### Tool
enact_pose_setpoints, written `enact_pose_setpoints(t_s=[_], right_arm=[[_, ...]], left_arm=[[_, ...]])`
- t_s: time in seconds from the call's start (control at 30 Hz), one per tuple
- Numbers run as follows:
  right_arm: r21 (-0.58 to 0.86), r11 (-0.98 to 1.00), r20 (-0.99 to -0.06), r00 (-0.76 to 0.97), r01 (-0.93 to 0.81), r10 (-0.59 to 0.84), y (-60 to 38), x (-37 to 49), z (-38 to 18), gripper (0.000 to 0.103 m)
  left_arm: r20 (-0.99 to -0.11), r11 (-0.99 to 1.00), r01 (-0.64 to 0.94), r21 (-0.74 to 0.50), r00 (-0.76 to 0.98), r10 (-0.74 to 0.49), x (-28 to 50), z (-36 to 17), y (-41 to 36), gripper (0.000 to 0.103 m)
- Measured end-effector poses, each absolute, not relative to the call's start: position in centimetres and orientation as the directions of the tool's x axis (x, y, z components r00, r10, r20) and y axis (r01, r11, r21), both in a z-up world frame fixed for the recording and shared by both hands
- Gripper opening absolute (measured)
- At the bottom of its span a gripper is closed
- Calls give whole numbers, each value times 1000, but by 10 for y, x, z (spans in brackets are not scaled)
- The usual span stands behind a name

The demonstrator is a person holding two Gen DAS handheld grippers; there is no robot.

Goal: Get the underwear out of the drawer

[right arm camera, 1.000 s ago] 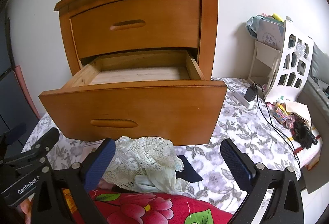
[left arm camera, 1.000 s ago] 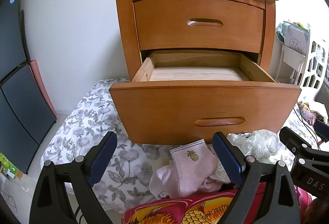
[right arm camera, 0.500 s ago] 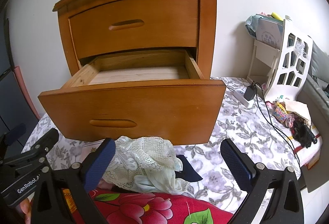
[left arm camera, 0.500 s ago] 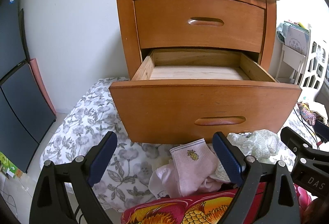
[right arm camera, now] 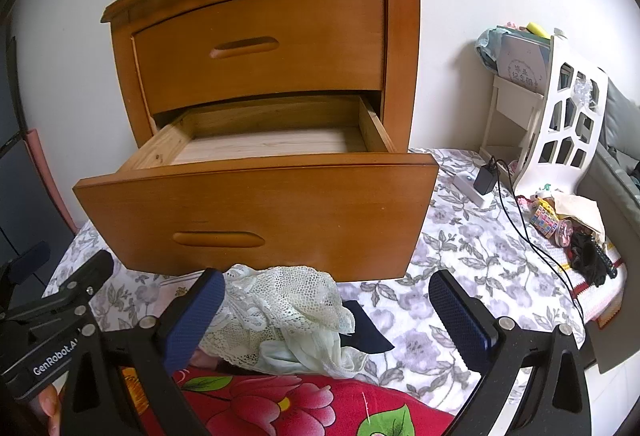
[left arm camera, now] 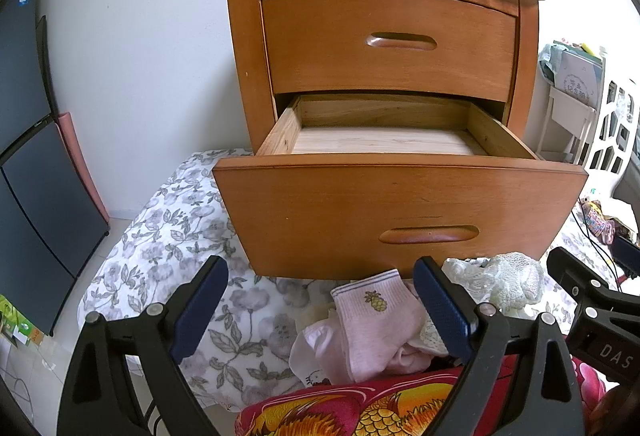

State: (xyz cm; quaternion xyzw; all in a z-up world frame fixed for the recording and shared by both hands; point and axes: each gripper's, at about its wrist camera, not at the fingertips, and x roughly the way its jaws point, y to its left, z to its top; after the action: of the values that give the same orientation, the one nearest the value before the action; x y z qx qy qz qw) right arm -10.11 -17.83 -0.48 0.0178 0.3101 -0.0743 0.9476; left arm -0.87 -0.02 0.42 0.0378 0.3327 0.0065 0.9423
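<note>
While both grippers hung low in front of the nightstand (left arm camera: 380,48), the lower drawer (left arm camera: 400,204) stood pulled well out, and as much of its plank floor as showed over the front panel was bare; the strip just behind that panel was hidden.

Left to right: the left gripper (left arm camera: 320,304) had its jaws spread wide and empty, over the floral sheet (left arm camera: 172,236). Beside its right finger lay a pink pineapple sock (left arm camera: 372,320) on pale pink garments. Next came the lace underwear (right arm camera: 280,300), heaped on the bed below the drawer front, with a mint-green piece (right arm camera: 316,348) and a dark navy scrap (right arm camera: 364,328) under it. The right gripper (right arm camera: 328,316) was likewise released, holding nothing, its left finger touching the lace heap.

Judgement: underwear looked already out; task near done or done.

Risks: lace mesh could snag on a ribbed finger pad and drag the pile off the near bed edge. A lift straight up could knock a finger on the overhanging drawer's lower edge. The charger cable (right arm camera: 520,220) at right could catch a wide sweep.

Room: open sheet left of the left gripper, and between the right gripper and the cable; the white rack (right arm camera: 560,124) closed off the far right.
</note>
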Motion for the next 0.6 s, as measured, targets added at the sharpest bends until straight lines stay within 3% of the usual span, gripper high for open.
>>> enact_pose_setpoints(t_s=[0.6], right_arm=[[-13, 988, -593, 794, 155, -132, -178, -101, -6, 103]], left_arm=[[-629, 997, 8, 75, 776, 41, -8, 3, 0, 94]])
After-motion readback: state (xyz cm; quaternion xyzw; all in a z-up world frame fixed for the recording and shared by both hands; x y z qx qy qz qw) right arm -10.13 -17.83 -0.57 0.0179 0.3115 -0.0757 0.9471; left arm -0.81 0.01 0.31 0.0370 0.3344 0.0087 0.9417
